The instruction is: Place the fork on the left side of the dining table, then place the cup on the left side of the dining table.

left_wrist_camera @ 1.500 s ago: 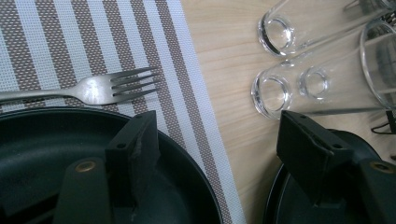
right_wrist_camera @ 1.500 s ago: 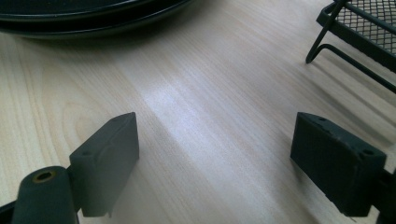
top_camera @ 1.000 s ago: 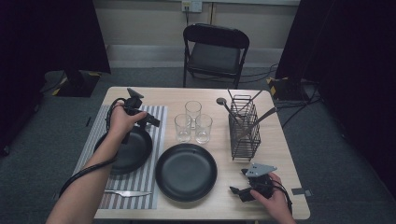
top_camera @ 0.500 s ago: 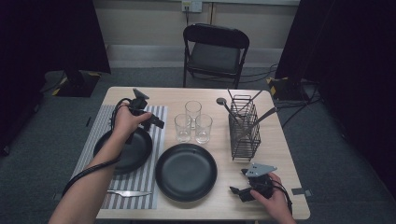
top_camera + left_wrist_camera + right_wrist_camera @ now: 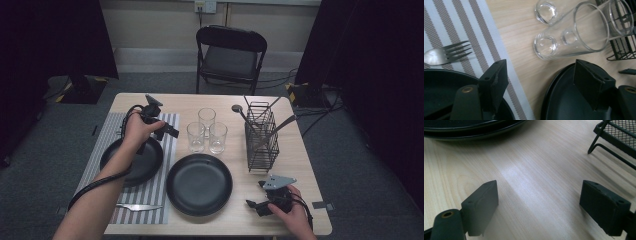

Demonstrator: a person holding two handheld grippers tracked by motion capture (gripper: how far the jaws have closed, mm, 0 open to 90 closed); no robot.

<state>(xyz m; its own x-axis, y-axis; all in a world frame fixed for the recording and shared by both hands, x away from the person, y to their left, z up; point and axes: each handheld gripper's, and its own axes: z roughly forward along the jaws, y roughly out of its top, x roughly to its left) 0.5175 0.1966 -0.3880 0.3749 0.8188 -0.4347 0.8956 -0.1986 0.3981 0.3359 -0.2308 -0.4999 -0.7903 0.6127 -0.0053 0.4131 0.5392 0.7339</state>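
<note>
Left gripper (image 5: pixel 167 131) raised above the striped mat (image 5: pixel 165 150), beside the left plate (image 5: pixel 132 162), jaws wide apart and holding nothing. Pointed toward the three glasses (image 5: pixel 206 135), near but apart from them. In the left gripper view, nearest glass (image 5: pixel 571 37) just ahead between the jaws, upright on bare table (image 5: pixel 519 42), fork (image 5: pixel 446 53) lying on the mat at left, dark plate rims under both jaws. Right gripper (image 5: pixel 262 197) low over the table's near right corner, right of the middle plate (image 5: pixel 199 184), below the wire caddy (image 5: pixel 261 142). Jaws wide there too, empty, wood grain (image 5: pixel 534 182) between them, caddy foot (image 5: pixel 609 140) ahead at right.
</note>
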